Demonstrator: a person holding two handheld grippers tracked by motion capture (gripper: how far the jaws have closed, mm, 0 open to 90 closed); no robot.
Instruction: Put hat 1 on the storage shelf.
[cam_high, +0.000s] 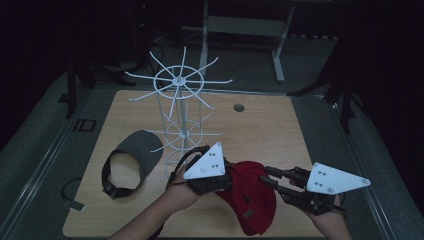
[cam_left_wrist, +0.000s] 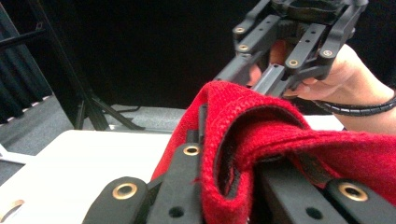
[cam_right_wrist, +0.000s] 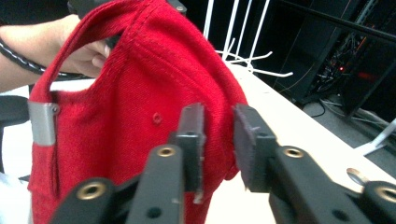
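A red cap (cam_high: 252, 197) hangs above the front of the wooden table (cam_high: 260, 130). My left gripper (cam_high: 231, 176) is shut on it. In the left gripper view the red knit edge (cam_left_wrist: 243, 135) is folded between my left gripper's (cam_left_wrist: 224, 172) jaws. From the right, my right gripper (cam_high: 266, 176) points at the cap's top and stands open. In the right gripper view a narrow gap shows at my right gripper (cam_right_wrist: 219, 135), with the cap's panel (cam_right_wrist: 140, 93) and its grey strap tab (cam_right_wrist: 43, 122) just beyond. My right gripper (cam_left_wrist: 254, 77) also appears above the cap in the left gripper view.
A white wire rack (cam_high: 179, 100) with radiating hooks stands at the table's middle back, just behind the left gripper. A grey visor (cam_high: 132, 160) lies at the left front. A round grommet hole (cam_high: 239, 107) sits at the back. Dark stands and a frame surround the table.
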